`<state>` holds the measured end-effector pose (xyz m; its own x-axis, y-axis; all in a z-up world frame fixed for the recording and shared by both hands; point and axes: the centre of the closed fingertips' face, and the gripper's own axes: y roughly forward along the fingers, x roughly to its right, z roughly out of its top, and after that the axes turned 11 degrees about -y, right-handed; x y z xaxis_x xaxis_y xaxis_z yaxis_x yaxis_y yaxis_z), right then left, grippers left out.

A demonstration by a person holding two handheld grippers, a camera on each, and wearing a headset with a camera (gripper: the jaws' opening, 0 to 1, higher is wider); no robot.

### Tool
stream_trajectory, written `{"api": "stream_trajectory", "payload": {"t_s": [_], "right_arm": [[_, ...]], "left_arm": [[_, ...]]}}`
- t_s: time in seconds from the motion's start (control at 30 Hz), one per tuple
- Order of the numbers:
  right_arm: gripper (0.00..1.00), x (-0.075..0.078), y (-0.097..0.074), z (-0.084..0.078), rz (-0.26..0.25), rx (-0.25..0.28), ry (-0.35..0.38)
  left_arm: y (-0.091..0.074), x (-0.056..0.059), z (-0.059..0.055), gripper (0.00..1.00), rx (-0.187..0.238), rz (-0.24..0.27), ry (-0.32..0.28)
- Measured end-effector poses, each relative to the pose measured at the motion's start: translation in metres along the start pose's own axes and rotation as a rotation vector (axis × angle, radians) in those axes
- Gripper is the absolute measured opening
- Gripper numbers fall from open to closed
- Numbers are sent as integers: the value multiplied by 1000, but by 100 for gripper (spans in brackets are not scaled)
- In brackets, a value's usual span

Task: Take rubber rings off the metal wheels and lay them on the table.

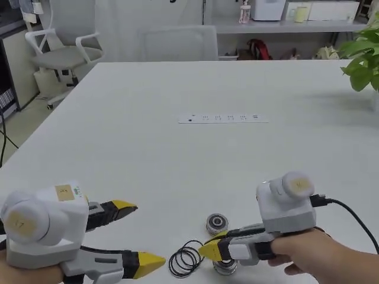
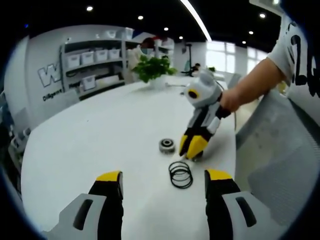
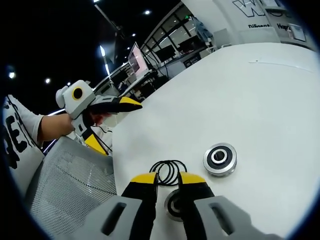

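A small pile of black rubber rings (image 1: 185, 259) (image 2: 180, 174) (image 3: 167, 169) lies on the white table (image 1: 195, 160) near its front edge. One bare metal wheel (image 1: 217, 223) (image 2: 167, 145) (image 3: 220, 159) lies flat just beyond the pile. A second wheel (image 1: 225, 268) (image 3: 173, 205) sits under my right gripper (image 1: 210, 249) (image 2: 194, 146) (image 3: 168, 179). Its jaws stand almost together at the edge of the pile, with a thin black ring running between them. My left gripper (image 1: 139, 234) (image 2: 164, 176) (image 3: 112, 125) hovers open to the left of the rings, holding nothing.
A flush socket strip (image 1: 223, 118) sits mid-table. A green plant (image 1: 361, 59) stands at the right edge. Office chairs (image 1: 65, 53) and a shelf (image 1: 284, 23) lie beyond the far edge. A cable (image 1: 352, 216) trails from the right gripper.
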<state>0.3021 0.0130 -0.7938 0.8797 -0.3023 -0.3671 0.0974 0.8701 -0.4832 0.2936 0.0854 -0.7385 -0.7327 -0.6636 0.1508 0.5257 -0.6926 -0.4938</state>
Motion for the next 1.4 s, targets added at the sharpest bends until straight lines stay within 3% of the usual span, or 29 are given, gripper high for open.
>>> {"api": "stream_trajectory", "payload": {"t_s": [0.43,0.83,1.03,1.4], "right_arm": [[23,-1,-16,17,-24,56,-51],[39,-10,-37,27,-66,81,-200],[49,-12,-49,25,-100,75,-261],[60,-7,-77,13,-177,57,-330]], "left_arm": [[-1,1,4,67,6,-3,3],[-5,4,9,68,24,-2,-1],[-9,8,16,68,46,-1,-2],[-16,7,18,70,62,18,-7]]}}
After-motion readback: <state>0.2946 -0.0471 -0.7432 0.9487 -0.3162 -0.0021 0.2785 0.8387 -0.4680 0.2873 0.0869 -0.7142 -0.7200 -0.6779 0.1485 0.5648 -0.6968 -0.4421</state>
